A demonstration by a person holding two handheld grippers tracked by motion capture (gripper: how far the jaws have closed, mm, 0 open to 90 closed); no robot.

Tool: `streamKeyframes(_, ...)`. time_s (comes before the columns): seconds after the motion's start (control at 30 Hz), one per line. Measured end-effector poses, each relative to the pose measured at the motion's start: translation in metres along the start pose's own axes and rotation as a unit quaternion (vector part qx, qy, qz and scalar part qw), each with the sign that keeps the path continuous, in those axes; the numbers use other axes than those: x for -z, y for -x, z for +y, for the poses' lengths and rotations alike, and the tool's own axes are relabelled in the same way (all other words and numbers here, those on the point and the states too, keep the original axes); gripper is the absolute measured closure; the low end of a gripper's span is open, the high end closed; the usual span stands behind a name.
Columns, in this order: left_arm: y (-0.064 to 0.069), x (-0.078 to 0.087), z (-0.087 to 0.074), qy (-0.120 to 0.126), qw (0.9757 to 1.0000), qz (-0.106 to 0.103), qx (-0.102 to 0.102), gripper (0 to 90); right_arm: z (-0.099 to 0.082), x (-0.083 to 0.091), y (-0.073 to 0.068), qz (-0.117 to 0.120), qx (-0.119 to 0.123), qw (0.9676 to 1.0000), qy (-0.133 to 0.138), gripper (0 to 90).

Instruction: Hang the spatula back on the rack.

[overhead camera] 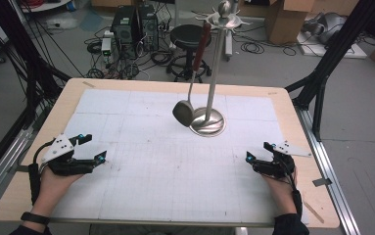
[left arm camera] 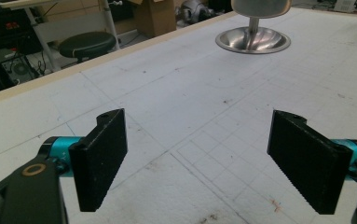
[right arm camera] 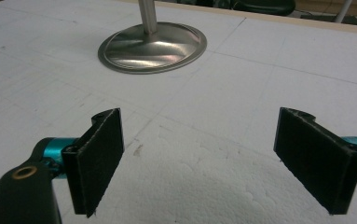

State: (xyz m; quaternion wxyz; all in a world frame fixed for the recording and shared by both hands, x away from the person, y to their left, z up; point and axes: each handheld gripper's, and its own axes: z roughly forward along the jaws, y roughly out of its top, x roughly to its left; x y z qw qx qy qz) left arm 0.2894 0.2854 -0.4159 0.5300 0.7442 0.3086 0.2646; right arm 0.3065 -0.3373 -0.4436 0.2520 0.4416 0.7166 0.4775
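Near the tabletop's [overhead camera: 126, 93] far edge a ladle [overhead camera: 191, 83] hangs from a steel stand [overhead camera: 208, 121], while the left gripper [overhead camera: 93, 148] and right gripper [overhead camera: 257, 152] rest near the side edges, jaws apart, gripping nothing.

A metal stand [overhead camera: 207, 121] is placed upright on the far middle part of the white gridded table [overhead camera: 165, 166]. It is made of a round, shiny, dish-like base [right arm camera: 152, 46], a thin straight pole [overhead camera: 215, 63] and a crown of short hooks [overhead camera: 222, 20] at the top. A ladle [overhead camera: 183, 111] is hung from one hook, with a dark red handle above and a grey metal bowl below. The bowl is seen just beside the base, on its left side; whether they touch cannot be told.
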Motion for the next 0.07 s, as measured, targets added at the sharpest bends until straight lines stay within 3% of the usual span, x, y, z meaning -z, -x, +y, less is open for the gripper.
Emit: streamKeyframes(0.07, 0.0002, -0.0002, -0.0003, -0.002, 1.0, 0.002, 0.0, 20.5, 0.0001, 0.0002, -0.0003, 0.0, 0.002, 1.0, 0.0, 15.3)
